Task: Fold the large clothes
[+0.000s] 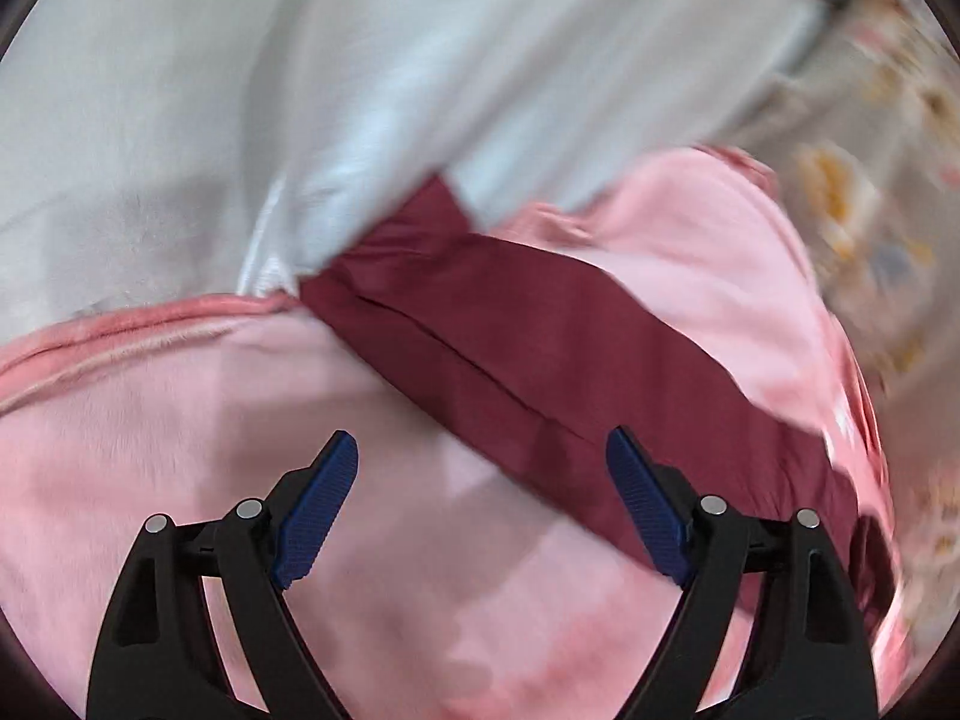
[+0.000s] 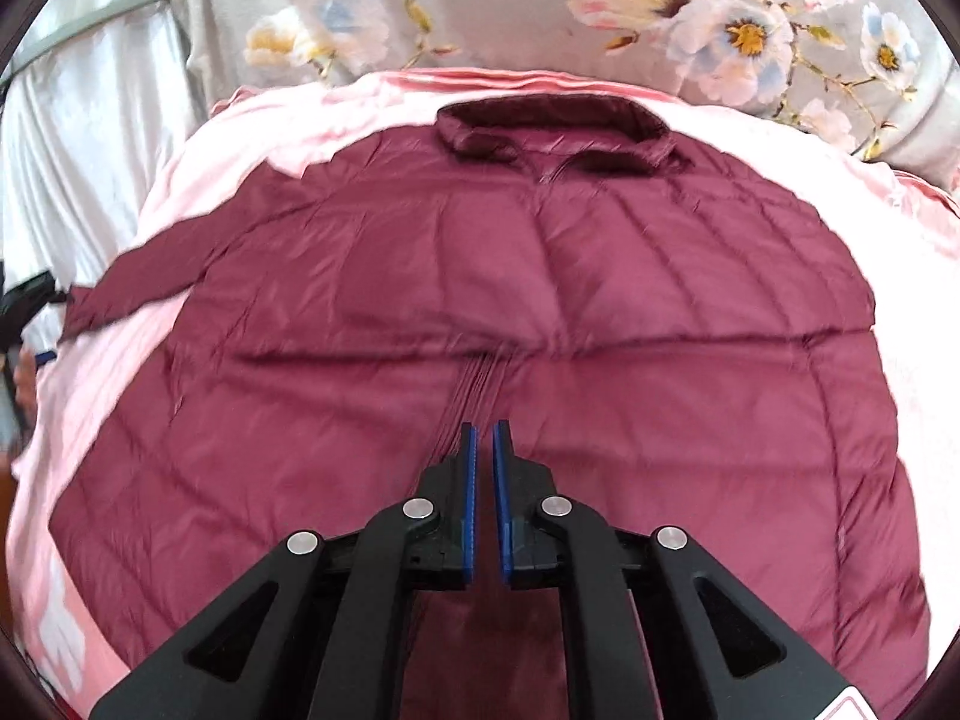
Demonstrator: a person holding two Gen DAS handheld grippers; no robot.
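A maroon quilted jacket point(image 2: 480, 300) is lying spread flat on a pink sheet point(image 2: 198, 138) over a bed, its collar point(image 2: 558, 132) pointing away from the right gripper point(image 2: 483, 429) and its hem nearest that camera. The jacket's long axis is running straight ahead of the right gripper, roughly along the line of a puckered seam at mid-body. The right fingers are sitting almost together with only a thin slit between them; fabric is bunching just ahead of the tips, but I cannot tell whether any cloth is actually pinched. One sleeve point(image 1: 540, 348) is stretching out to the left side across the pink sheet, and this is what the left gripper point(image 1: 480, 450) is facing: its fingers are standing wide apart, holding nothing, hovering just short of the sleeve, which is crossing diagonally in front of them. The left hand is therefore the nearer one to that sleeve, and folding it inward over the body looks like the likely next move. A floral cover point(image 2: 720, 30) is lying beyond the collar
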